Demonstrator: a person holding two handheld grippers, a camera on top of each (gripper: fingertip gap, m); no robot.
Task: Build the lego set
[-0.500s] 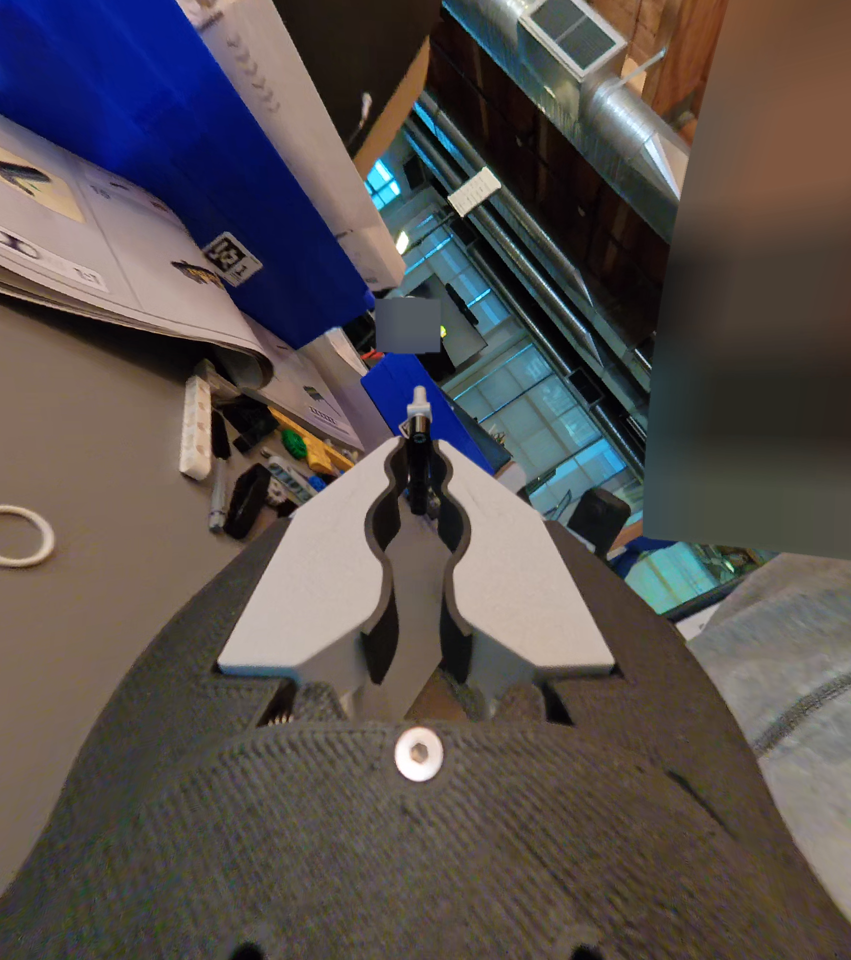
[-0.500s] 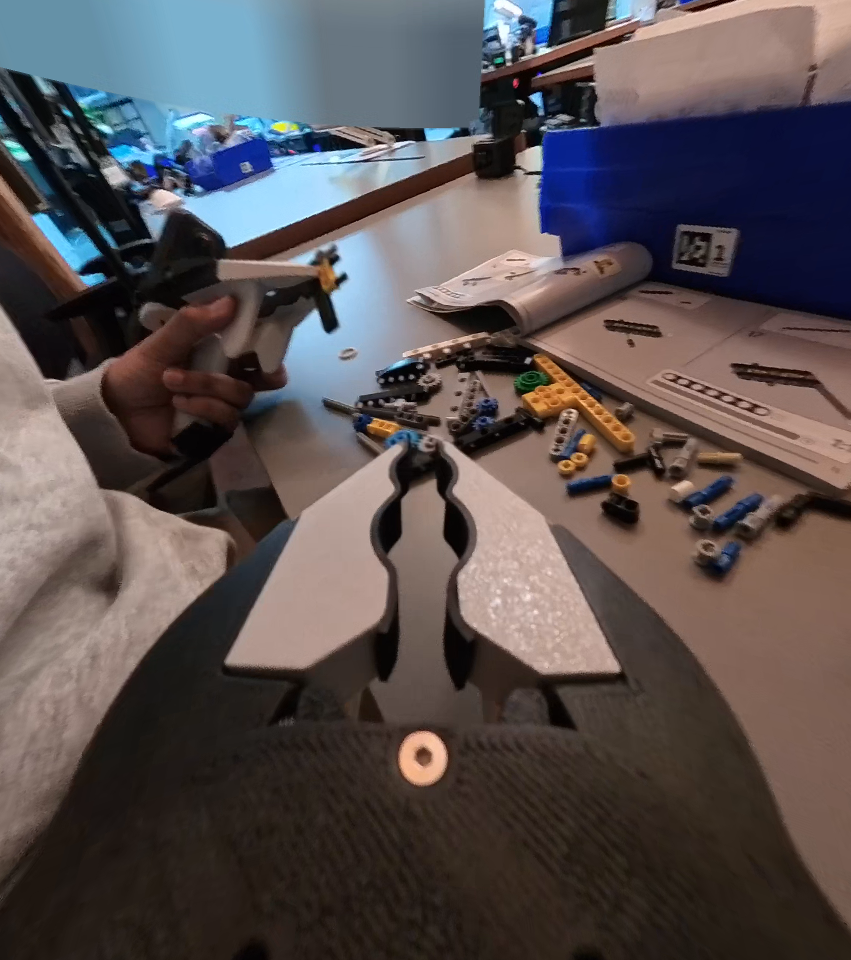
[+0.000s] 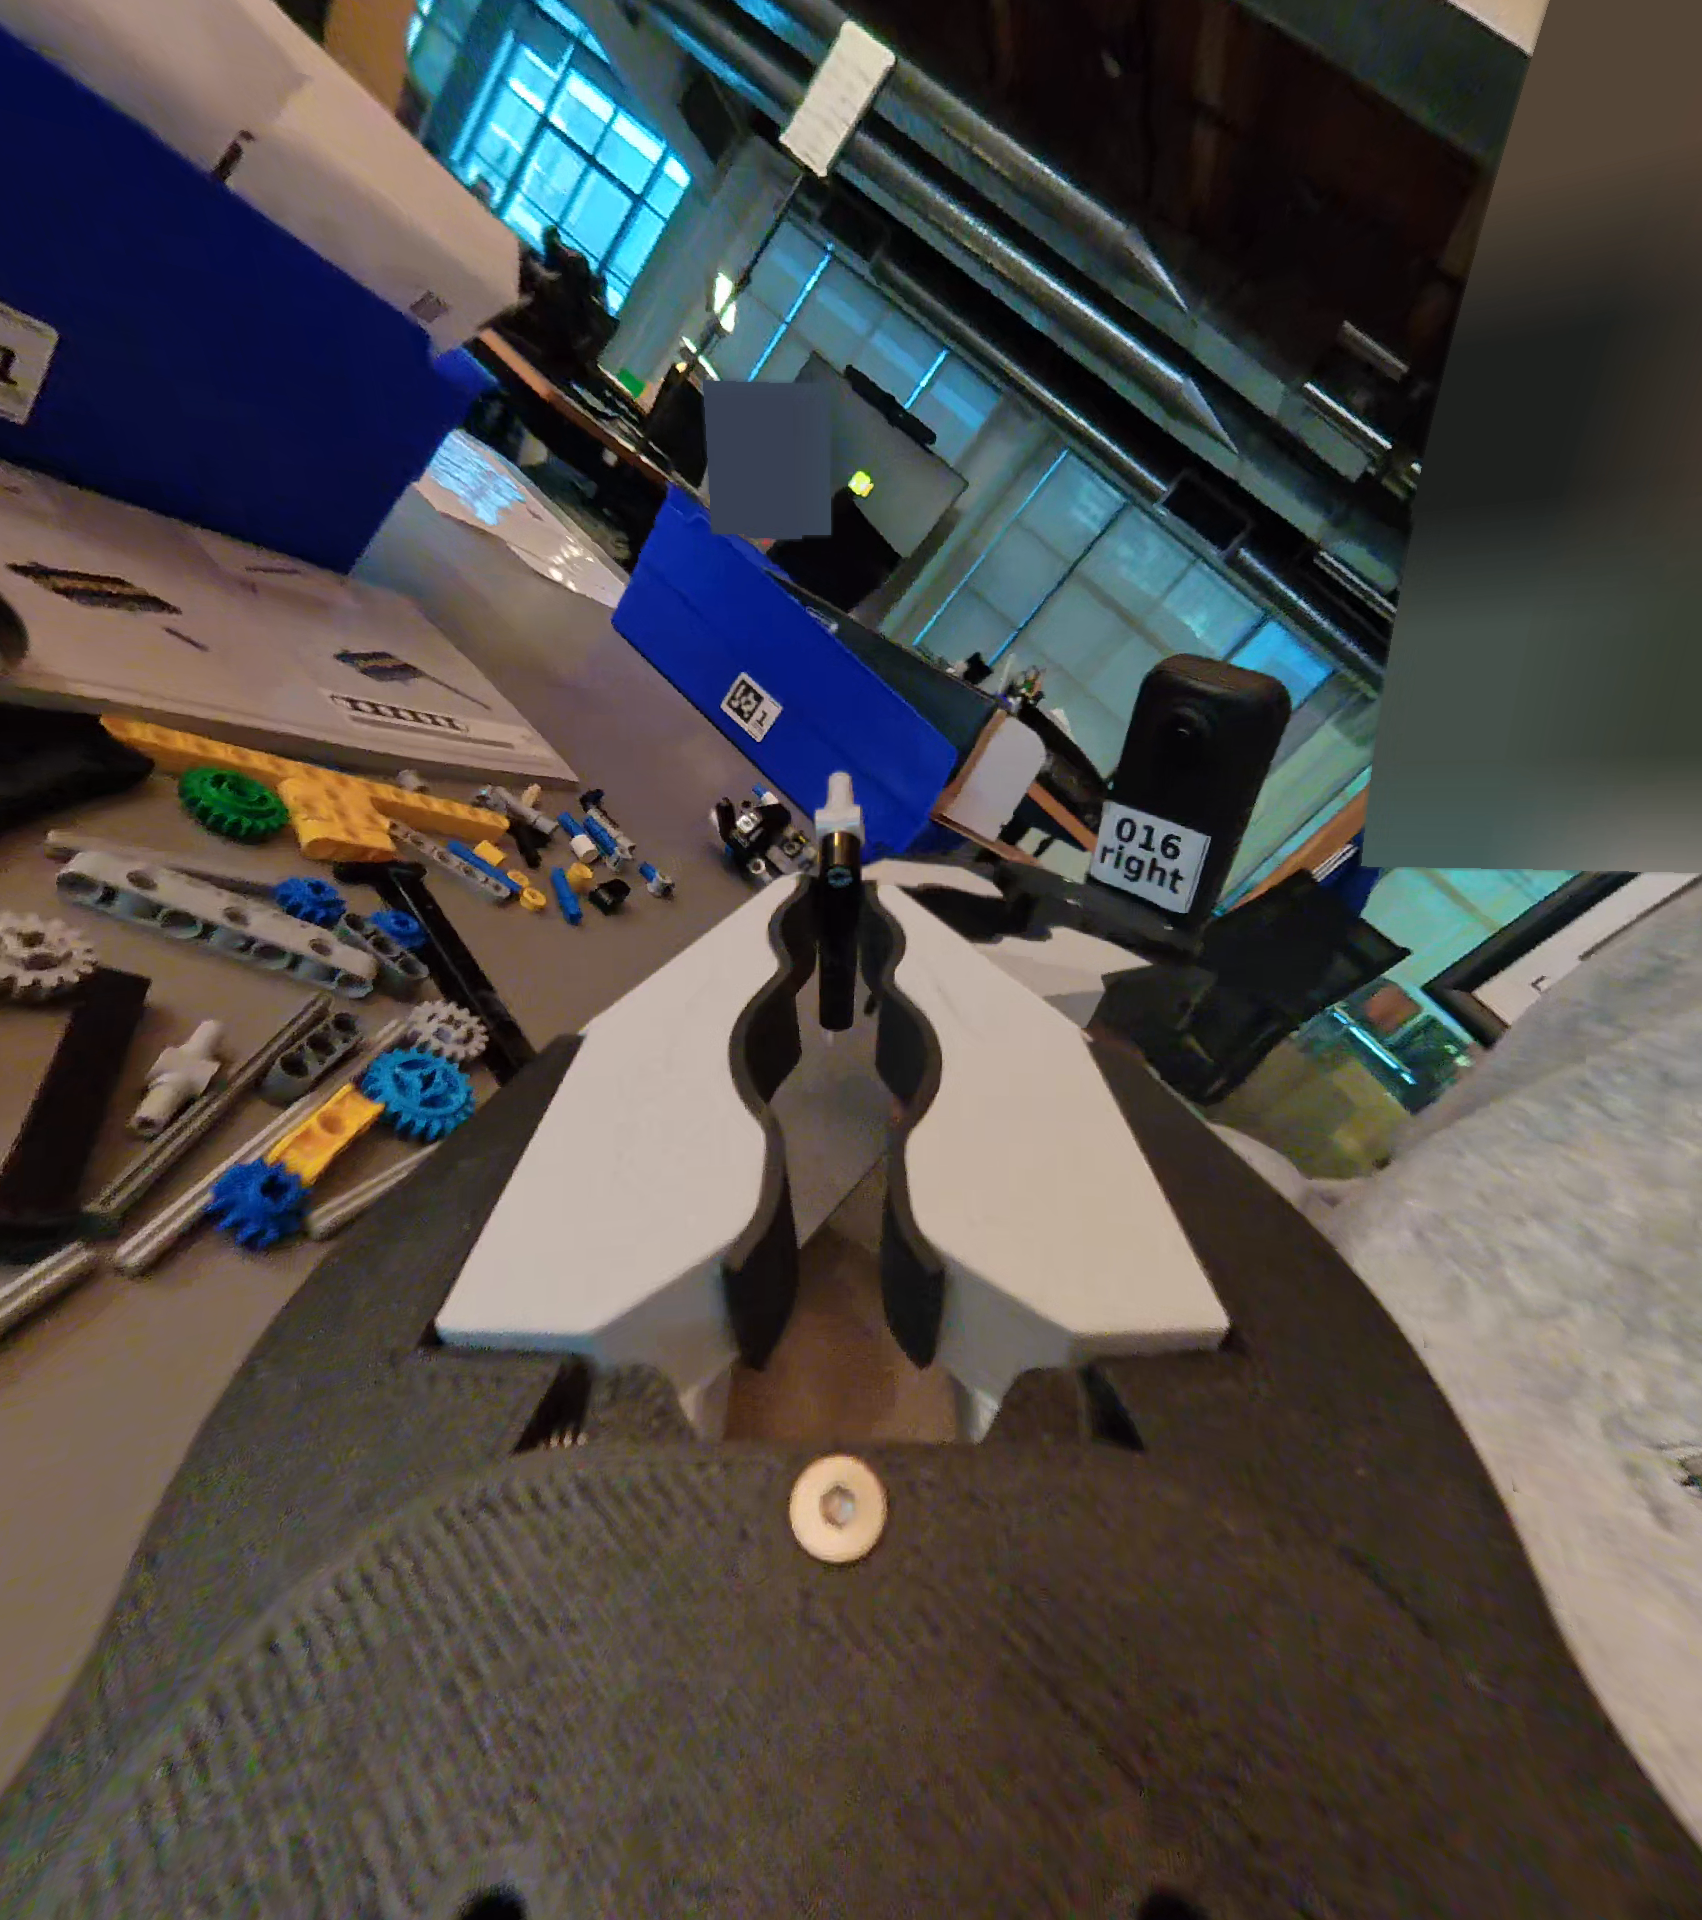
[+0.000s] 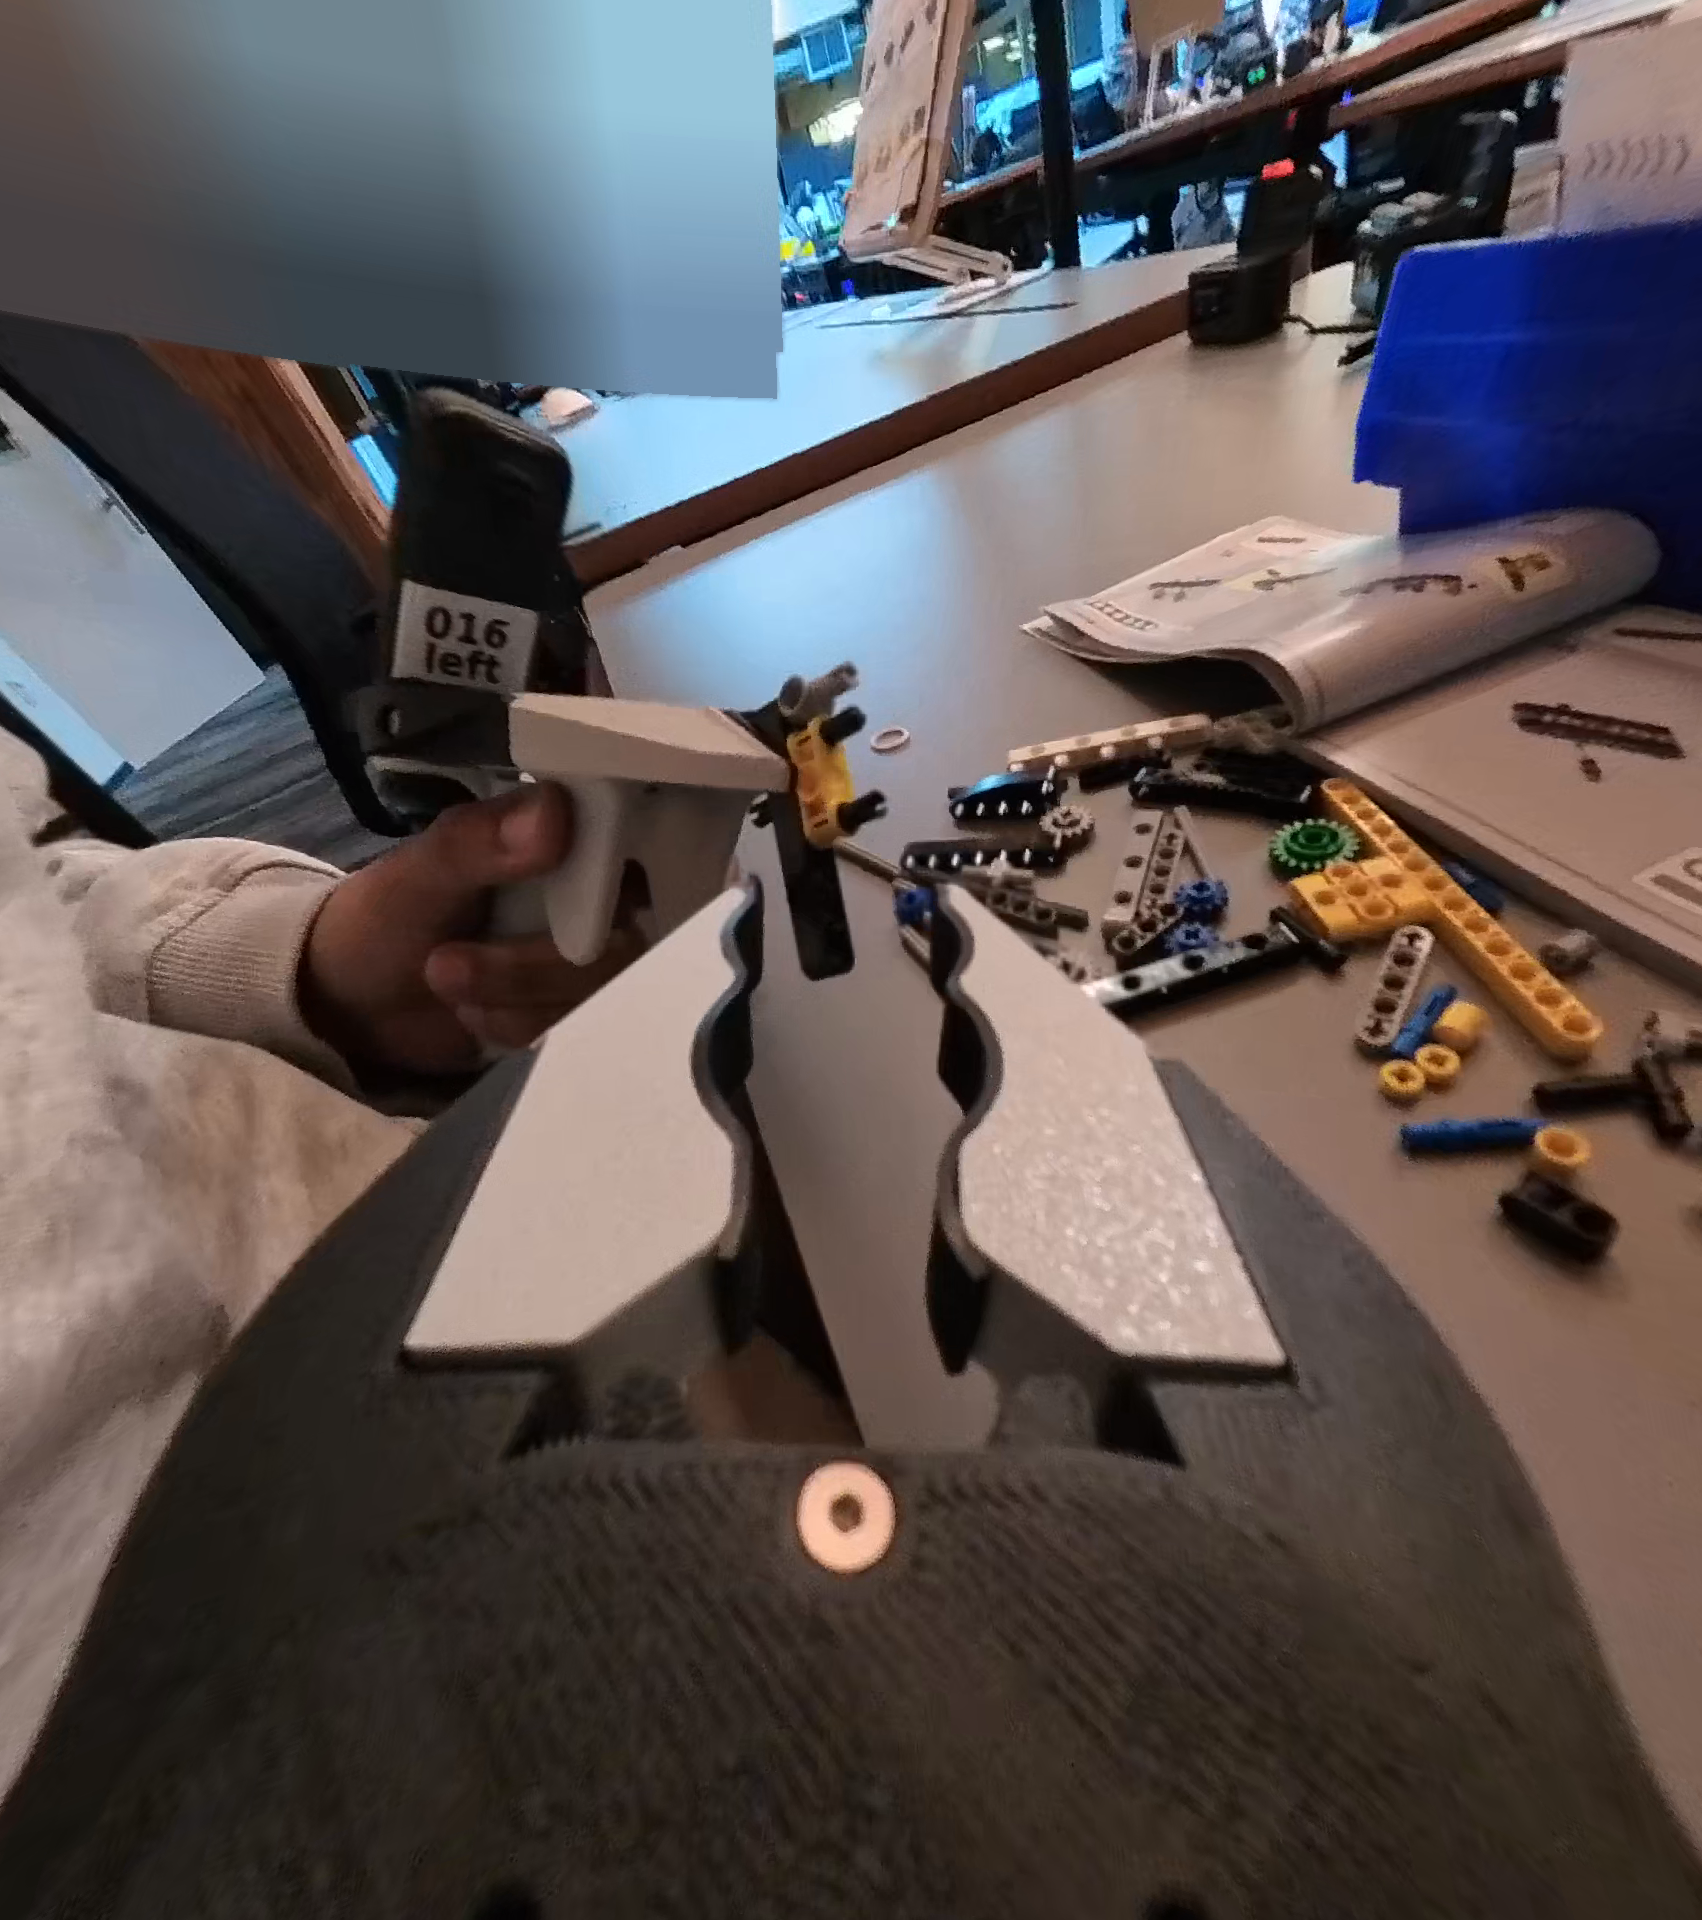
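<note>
Right wrist view shows the left gripper (image 4: 774, 774) held up off the table (image 4: 930, 582) in a hand (image 4: 431, 935), its fingers pinched on a small lego assembly (image 4: 816, 831): a black beam hanging down, a yellow connector with black pins on its side, and a grey pin at the top. From the left wrist view, that assembly (image 3: 836, 914) stands edge-on between the tips, a white tip poking out on top. The right gripper (image 4: 842, 914) has its fingers spread apart, holding nothing, just beside the black beam. Loose lego pieces (image 4: 1346, 935) lie scattered on the table beside an open instruction booklet (image 4: 1346, 613) and a blue bin (image 4: 1574, 395).
</note>
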